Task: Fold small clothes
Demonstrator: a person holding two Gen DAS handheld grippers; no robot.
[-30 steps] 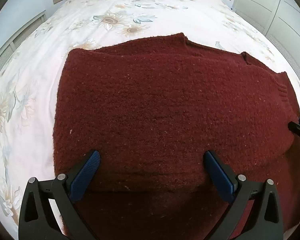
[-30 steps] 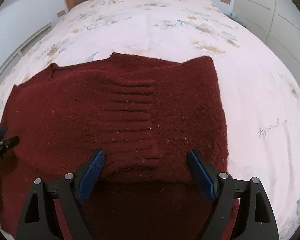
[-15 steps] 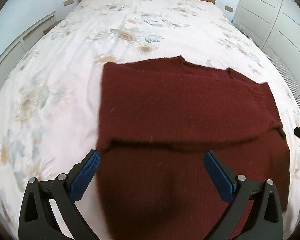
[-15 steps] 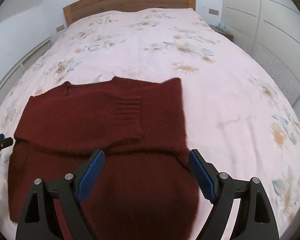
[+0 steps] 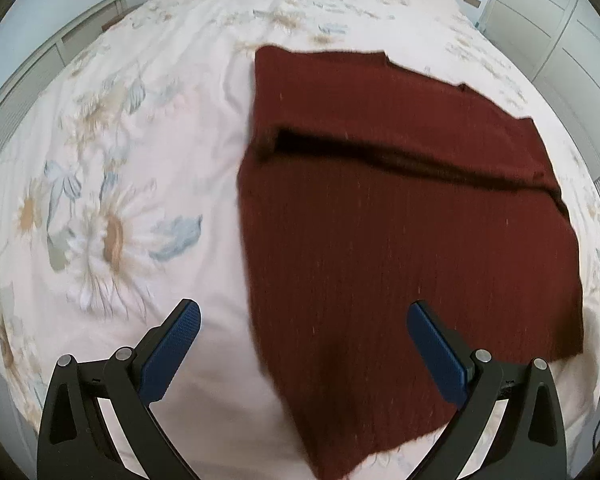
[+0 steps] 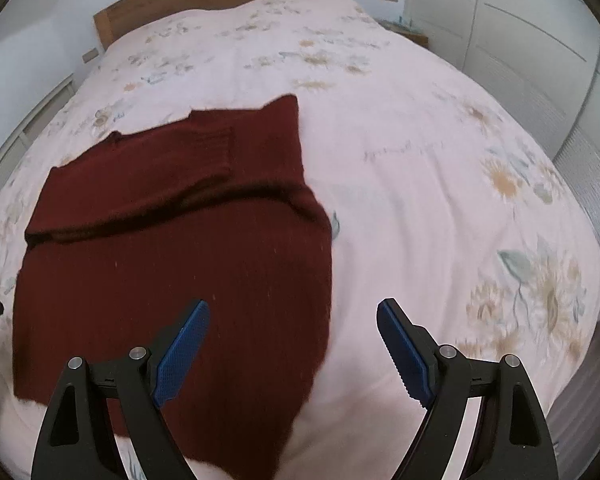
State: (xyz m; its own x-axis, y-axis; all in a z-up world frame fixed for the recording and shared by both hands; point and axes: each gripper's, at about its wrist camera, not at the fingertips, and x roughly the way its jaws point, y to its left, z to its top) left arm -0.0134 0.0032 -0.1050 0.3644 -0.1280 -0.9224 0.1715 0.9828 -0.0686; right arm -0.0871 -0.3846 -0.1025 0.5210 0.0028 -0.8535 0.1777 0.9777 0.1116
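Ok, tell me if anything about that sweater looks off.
The sweater lies flat on the bed with its upper part folded over, but the fold edge runs slanted rather than square across it. No damage shows. Both tools are open and clear of it.

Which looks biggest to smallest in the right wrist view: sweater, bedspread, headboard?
1. Bedspread, filling most of the frame.
2. Sweater, dark red, lying on it.
3. Headboard, a thin strip, though it is farthest from the camera, so it looks smaller than it is.
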